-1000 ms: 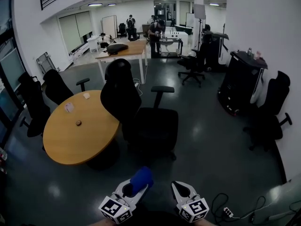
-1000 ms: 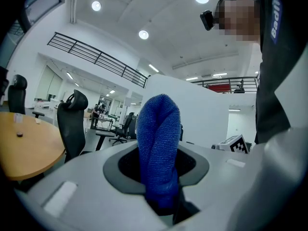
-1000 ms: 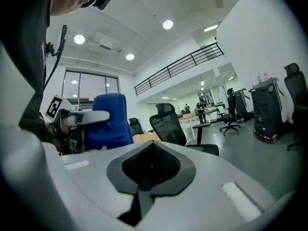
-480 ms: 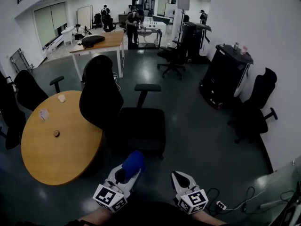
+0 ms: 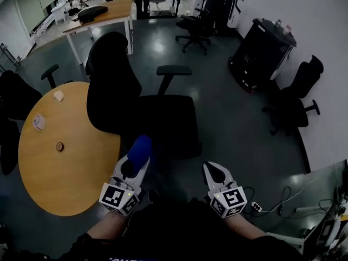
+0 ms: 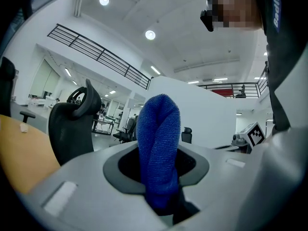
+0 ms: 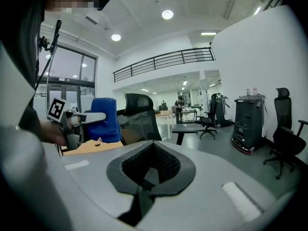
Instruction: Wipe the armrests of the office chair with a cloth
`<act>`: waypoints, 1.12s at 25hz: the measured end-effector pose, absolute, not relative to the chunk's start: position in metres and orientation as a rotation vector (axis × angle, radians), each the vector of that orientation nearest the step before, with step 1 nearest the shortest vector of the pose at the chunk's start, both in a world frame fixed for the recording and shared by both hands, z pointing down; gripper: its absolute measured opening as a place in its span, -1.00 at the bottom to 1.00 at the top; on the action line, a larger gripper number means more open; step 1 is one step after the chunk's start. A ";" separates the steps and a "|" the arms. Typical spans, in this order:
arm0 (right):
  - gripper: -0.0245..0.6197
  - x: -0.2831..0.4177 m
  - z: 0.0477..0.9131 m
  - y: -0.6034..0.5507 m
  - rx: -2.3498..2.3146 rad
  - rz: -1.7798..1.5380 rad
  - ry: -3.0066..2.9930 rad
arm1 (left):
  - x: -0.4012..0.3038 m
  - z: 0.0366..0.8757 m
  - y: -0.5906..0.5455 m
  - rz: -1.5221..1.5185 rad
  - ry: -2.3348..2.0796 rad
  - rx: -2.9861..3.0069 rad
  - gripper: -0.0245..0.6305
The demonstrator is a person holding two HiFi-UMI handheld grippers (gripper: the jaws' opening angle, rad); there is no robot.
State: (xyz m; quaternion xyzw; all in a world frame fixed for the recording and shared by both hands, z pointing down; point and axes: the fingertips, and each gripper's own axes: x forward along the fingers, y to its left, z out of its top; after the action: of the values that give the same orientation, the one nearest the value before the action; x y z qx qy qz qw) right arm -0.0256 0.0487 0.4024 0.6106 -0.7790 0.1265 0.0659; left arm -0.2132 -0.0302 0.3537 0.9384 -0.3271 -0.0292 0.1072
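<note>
A black office chair point(image 5: 142, 110) stands just ahead of me, its back to the left and one armrest point(image 5: 173, 69) on the far side. The near armrest is hidden by the chair back. My left gripper point(image 5: 134, 159) is shut on a folded blue cloth point(image 5: 138, 148), which sticks up between the jaws point(image 6: 158, 153). It hovers short of the seat's front left corner. My right gripper point(image 5: 216, 172) is shut with nothing in it, low at the right, apart from the chair. In the right gripper view the cloth point(image 7: 102, 119) and the chair's back point(image 7: 139, 112) show at left.
A round wooden table point(image 5: 54, 151) with small items stands left of the chair. More black chairs point(image 5: 291, 105) sit at right and far left. A black cabinet point(image 5: 260, 50) is at back right, a desk point(image 5: 100, 15) behind. Cables and a power strip point(image 5: 256, 206) lie near my right.
The view has tipped down and come closer to the chair. Both grippers have moved forward; the left one with the cloth now reaches near the seat's front corner.
</note>
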 end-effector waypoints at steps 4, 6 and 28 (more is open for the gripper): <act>-0.91 -0.020 0.411 0.026 1.828 0.413 -2.327 | -0.212 0.375 -0.049 -0.054 -0.968 2.731 -0.49; -0.91 -0.013 0.414 0.014 1.817 0.423 -2.324 | -0.208 0.382 -0.057 -0.032 -0.981 2.726 -0.49; -0.91 0.094 0.617 -0.072 1.528 0.779 -2.051 | -0.173 0.603 -0.098 0.684 -1.258 2.422 -0.49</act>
State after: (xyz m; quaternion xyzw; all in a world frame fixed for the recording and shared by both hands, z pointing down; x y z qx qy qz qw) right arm 0.0937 -0.0715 0.6172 0.5559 -0.7463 0.2834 0.2319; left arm -0.1730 -0.0981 0.6030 0.8494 -0.4410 0.2397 0.1632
